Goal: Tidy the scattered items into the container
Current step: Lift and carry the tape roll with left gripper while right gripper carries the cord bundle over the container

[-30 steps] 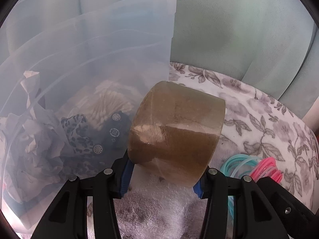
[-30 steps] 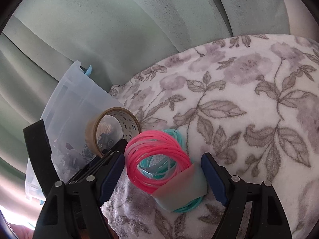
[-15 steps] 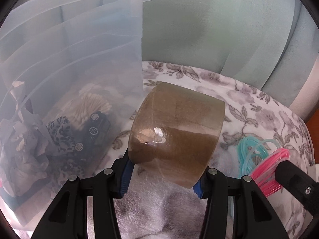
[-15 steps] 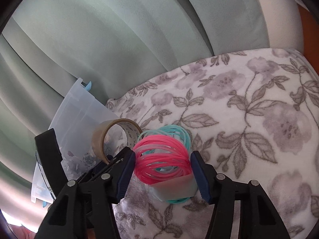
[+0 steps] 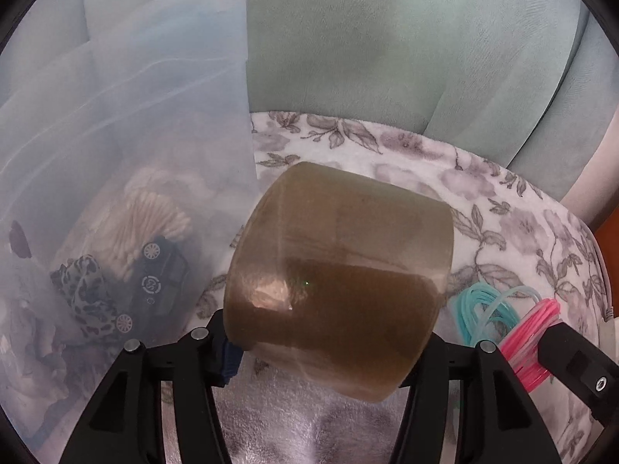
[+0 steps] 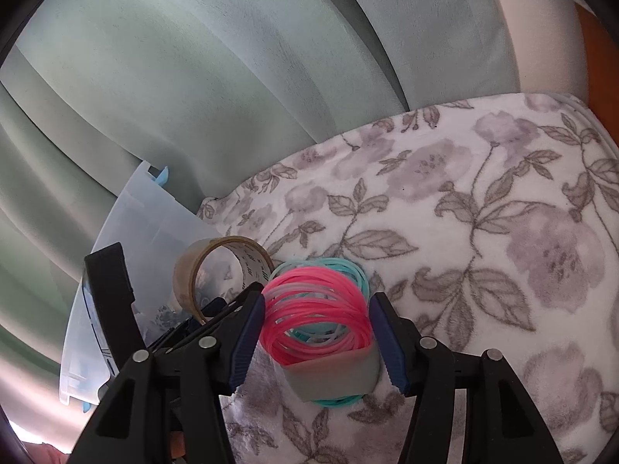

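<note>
My left gripper [image 5: 329,352] is shut on a brown roll of packing tape [image 5: 340,274], held above the floral blanket just right of the clear plastic container [image 5: 127,123]. The tape roll also shows in the right wrist view [image 6: 216,270]. My right gripper [image 6: 315,342] is shut on a bundle of pink and teal bangles [image 6: 315,321] with a grey band, lifted off the blanket. The bangles show at the right edge of the left wrist view [image 5: 514,321]. The container stands at the left in the right wrist view [image 6: 154,232].
Inside the container lie cotton swabs [image 5: 154,216], a black toy car [image 5: 158,278], a leopard-print scrunchie [image 5: 85,294] and crumpled paper. The floral blanket [image 6: 483,212] covers the surface. Green curtains [image 6: 232,77] hang behind. The blanket's edge is at the far right.
My right gripper has closed on the bangles and lifted them. My left gripper has risen with the tape, and the container has shifted left in its view.
</note>
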The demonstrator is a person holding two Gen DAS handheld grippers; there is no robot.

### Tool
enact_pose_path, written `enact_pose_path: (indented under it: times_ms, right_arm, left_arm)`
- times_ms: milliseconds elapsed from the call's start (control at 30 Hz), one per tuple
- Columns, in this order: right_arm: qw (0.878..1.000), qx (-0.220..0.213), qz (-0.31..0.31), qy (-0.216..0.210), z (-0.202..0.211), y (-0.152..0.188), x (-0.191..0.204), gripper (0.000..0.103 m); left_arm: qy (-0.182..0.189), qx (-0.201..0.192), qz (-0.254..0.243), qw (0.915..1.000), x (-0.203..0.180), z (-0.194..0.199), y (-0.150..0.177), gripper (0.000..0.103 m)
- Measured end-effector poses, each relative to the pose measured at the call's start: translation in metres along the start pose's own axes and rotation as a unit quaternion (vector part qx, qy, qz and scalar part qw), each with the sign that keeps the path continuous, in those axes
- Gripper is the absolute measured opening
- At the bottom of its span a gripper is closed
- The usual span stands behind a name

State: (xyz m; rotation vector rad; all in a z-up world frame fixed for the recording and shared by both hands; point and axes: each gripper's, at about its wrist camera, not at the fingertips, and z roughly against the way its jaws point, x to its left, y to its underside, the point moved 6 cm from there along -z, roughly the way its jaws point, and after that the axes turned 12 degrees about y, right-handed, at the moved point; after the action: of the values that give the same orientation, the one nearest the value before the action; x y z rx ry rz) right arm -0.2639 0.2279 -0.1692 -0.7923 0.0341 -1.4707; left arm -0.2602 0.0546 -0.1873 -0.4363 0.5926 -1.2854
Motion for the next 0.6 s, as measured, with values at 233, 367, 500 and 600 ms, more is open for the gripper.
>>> enact_pose_path:
  times_ms: [233,367,500,600]
  right_arm:
    - [1.0,0.023,0.001,0.001,-0.018,0.005,0.006,0.073]
    - [0.999,0.037,-0.016,-0.006,-0.028,0.008,0.005,0.077]
    - [0.999,0.029,-0.019,0.004,-0.029,0.009,0.007,0.078]
    - [0.999,0.025,-0.012,0.017,-0.029,0.011,0.011,0.076]
  left_arm:
    - [-0.002,-0.011,-0.009,0.9999,0.0,0.0,-0.003,0.057]
    - [0.0,-0.007,0.0,1.0,0.004,-0.006,-0.003,0.051]
    - [-0.001,-0.01,-0.002,0.9999,0.004,-0.007,-0.001,0.05]
    - [-0.002,-0.011,-0.002,0.9999,0.004,-0.006,0.001,0.05]
